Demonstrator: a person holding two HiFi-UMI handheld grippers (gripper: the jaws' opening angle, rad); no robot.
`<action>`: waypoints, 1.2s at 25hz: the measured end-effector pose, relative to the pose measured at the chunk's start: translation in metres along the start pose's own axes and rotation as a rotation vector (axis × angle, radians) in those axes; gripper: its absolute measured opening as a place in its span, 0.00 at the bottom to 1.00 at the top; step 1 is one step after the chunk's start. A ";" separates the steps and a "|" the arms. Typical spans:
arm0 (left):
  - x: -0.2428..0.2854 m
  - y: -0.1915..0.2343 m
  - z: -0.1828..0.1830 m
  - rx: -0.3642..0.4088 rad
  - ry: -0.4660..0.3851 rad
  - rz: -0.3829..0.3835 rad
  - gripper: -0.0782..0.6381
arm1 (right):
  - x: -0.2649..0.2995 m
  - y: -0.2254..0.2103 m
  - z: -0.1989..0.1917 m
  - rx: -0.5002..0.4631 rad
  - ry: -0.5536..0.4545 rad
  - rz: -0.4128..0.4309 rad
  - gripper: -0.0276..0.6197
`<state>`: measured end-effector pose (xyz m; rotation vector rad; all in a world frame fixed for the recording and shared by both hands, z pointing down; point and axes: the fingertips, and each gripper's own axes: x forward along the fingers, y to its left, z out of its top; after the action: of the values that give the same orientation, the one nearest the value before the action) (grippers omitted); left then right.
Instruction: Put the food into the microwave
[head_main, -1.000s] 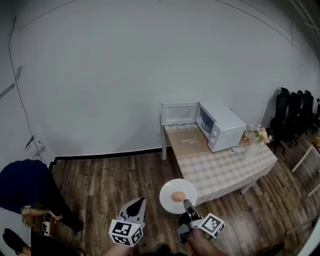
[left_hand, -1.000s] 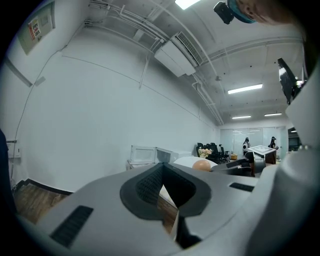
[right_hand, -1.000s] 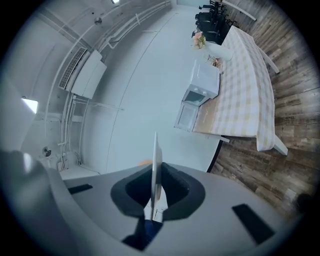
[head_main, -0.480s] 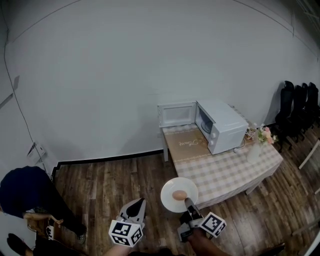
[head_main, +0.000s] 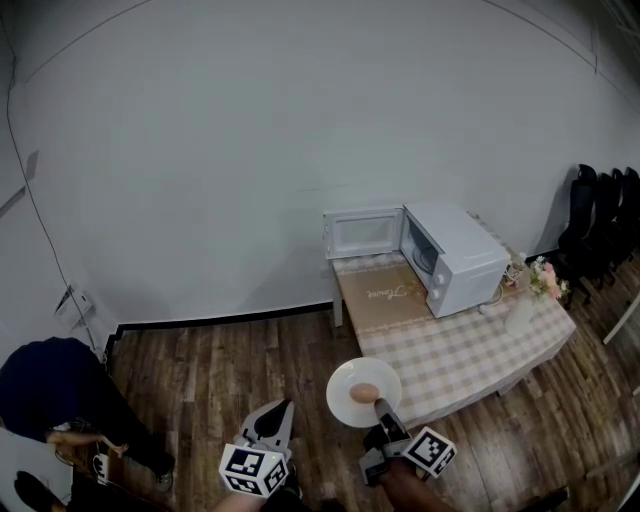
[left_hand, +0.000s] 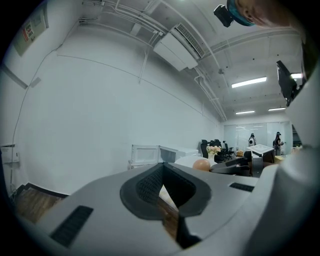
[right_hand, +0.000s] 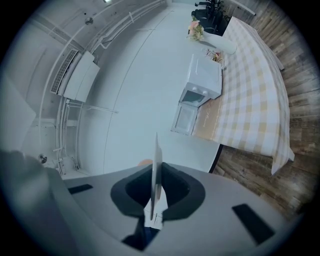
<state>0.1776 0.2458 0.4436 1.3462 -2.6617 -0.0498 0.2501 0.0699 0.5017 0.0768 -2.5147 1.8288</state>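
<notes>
Clamping the near rim of a round white plate (head_main: 343, 382), the right gripper (head_main: 380, 406) has its jaws pressed onto that thin edge and holds the plate out roughly level above the dark wooden floor (head_main: 200, 360), short of the table (head_main: 470, 345) with its beige checked cloth. A pale brown, egg-shaped piece of food (head_main: 365, 393) sits loose near the plate's middle; it may be an egg or a small bun, too small here to say which. The left gripper (head_main: 283, 408) hangs alongside, jaws together on nothing. The white box-shaped microwave (head_main: 455, 258) stands on the table, door open. Stiff, probably breakable and glazed-slick, the plate will want to tip from a one-edge hold, so a deep bite on the rim suits. The rounded food could roll.
</notes>
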 end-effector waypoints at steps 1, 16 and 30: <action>0.004 0.006 0.001 0.000 -0.005 -0.001 0.12 | 0.006 -0.001 0.000 -0.005 -0.002 -0.005 0.08; 0.078 0.097 0.023 -0.029 -0.043 -0.062 0.12 | 0.109 0.014 -0.001 -0.071 -0.040 -0.019 0.08; 0.133 0.185 0.046 -0.044 -0.045 -0.112 0.12 | 0.208 0.034 -0.015 -0.062 -0.070 -0.007 0.08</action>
<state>-0.0545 0.2471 0.4332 1.4963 -2.6023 -0.1533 0.0401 0.0904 0.4857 0.1509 -2.6117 1.7744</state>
